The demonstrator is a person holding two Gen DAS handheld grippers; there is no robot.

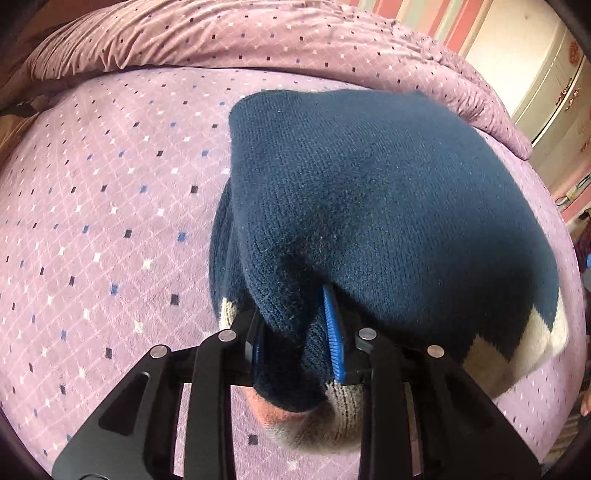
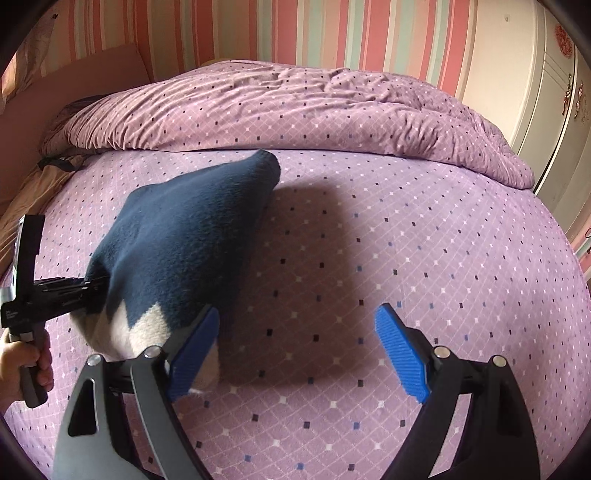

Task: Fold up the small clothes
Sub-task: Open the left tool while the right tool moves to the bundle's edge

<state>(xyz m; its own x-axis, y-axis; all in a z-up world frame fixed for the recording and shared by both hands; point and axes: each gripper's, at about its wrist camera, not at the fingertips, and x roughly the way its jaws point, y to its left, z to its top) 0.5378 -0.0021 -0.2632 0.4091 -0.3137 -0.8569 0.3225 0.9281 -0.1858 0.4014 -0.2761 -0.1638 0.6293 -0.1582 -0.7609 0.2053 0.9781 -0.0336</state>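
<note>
Nearest in the left wrist view, the left claw [image 1: 299, 336] is pinching a bunched fold of a navy knitted garment [image 1: 388, 206], with its blue ribbed pads [image 1: 334, 332] pressed into the wool from both sides. A cream and pinkish part of the same knit hangs just below the claw's black linkage, and a cream zigzag band shows at the garment's lower right edge. The rest of the navy knit billows out ahead of the claw, lifted off the bed and filling much of that view. In the right wrist view, the right claw [image 2: 303, 354] is spread wide with nothing between its blue pads; its left pad stands just in front of the garment's cream hem, though whether it touches the wool cannot be told. Further left in that view, a hand [image 2: 22, 365] grips the handle of the left claw, whose black fingers disappear into the navy garment [image 2: 177, 251]. The garment casts a dark shadow on the purple bedsheet [image 2: 424, 266], which has a pattern of small diamonds. Beyond that lies a rumpled duvet [image 2: 295, 107] in the same print, then striped pink wallpaper [image 2: 295, 29], with a white wardrobe [image 2: 546, 92] at the far right.
</note>
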